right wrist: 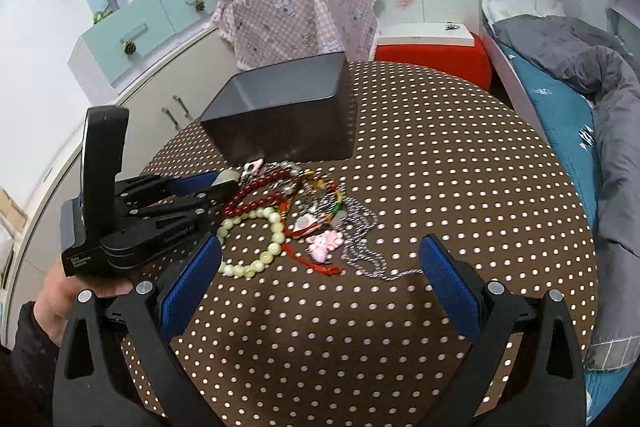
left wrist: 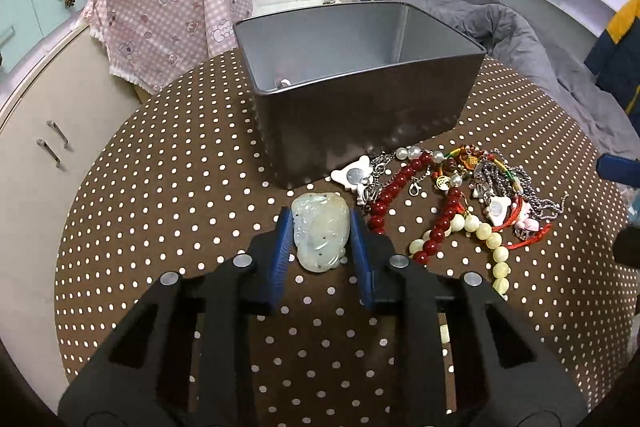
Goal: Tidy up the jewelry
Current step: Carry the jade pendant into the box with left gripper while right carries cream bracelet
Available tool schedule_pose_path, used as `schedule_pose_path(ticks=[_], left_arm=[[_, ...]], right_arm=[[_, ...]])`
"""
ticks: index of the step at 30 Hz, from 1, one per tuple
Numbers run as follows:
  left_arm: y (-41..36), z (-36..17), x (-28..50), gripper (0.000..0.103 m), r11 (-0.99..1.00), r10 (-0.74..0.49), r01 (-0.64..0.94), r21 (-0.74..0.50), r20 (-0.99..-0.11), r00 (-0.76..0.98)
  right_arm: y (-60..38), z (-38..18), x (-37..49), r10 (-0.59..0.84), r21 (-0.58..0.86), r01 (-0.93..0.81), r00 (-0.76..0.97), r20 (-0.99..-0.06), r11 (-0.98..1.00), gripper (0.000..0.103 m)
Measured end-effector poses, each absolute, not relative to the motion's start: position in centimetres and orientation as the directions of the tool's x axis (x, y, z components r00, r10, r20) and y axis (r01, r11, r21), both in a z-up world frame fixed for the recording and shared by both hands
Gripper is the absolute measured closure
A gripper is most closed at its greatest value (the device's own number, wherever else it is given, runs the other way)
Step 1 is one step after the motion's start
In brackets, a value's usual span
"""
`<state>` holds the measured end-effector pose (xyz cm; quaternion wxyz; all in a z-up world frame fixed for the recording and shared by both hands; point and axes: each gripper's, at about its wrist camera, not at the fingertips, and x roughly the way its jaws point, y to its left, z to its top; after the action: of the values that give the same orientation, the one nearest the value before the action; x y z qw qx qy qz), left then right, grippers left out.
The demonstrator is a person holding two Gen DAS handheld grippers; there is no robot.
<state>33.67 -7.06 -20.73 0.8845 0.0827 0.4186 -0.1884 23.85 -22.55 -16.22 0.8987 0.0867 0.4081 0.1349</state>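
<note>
A pale green carved jade pendant [left wrist: 320, 231] lies on the dotted brown tablecloth between the blue pads of my left gripper [left wrist: 320, 223]; the pads flank it closely, and I cannot tell if they press on it. The pendant [right wrist: 225, 178] and left gripper [right wrist: 214, 183] also show in the right wrist view. A dark grey open box [left wrist: 360, 67] stands just behind, with something small inside. A jewelry pile [left wrist: 460, 195] of red beads, cream beads, chains and charms lies to the right. My right gripper [right wrist: 320, 267] is wide open and empty, short of the pile [right wrist: 304, 219].
The round table [right wrist: 460, 167] has a bed with grey bedding [right wrist: 592, 75] to the right. A cabinet [left wrist: 40, 147] and a pink checked cloth [left wrist: 168, 15] lie left and behind. A red stool [right wrist: 432, 61] stands behind the table.
</note>
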Motion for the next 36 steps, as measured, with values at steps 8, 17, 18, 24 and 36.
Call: schedule_pose_path(ticks=[8, 17, 18, 24, 36], left_arm=[[-2.5, -19.9, 30.9, 0.075, 0.949, -0.255, 0.306, -0.077, -0.757, 0.601], [-0.3, -18.3, 28.0, 0.075, 0.965, -0.226, 0.252, -0.078, -0.737, 0.637], [-0.1, -18.0, 27.5, 0.075, 0.965, -0.227, 0.251, -0.079, -0.734, 0.640], [0.0, -16.5, 26.4, 0.075, 0.959, -0.255, 0.265, -0.100, -0.711, 0.655], [-1.3, -11.3, 25.6, 0.075, 0.944, -0.309, 0.312, -0.110, -0.625, 0.717]], right_arm=[[-17.0, -16.5, 23.8, 0.372, 0.191, -0.346, 0.596, -0.711, 0.919, 0.008], [-10.9, -20.7, 26.2, 0.309, 0.030, -0.468, 0.531, -0.789, 0.883, 0.075], [-10.9, -20.6, 26.0, 0.307, 0.028, -0.469, 0.530, -0.791, 0.883, 0.091], [-14.4, -18.5, 24.1, 0.427, 0.183, -0.454, 0.523, -0.738, 0.872, 0.095], [-19.2, -9.4, 22.8, 0.570, 0.323, -0.473, 0.611, -0.550, 0.819, 0.095]])
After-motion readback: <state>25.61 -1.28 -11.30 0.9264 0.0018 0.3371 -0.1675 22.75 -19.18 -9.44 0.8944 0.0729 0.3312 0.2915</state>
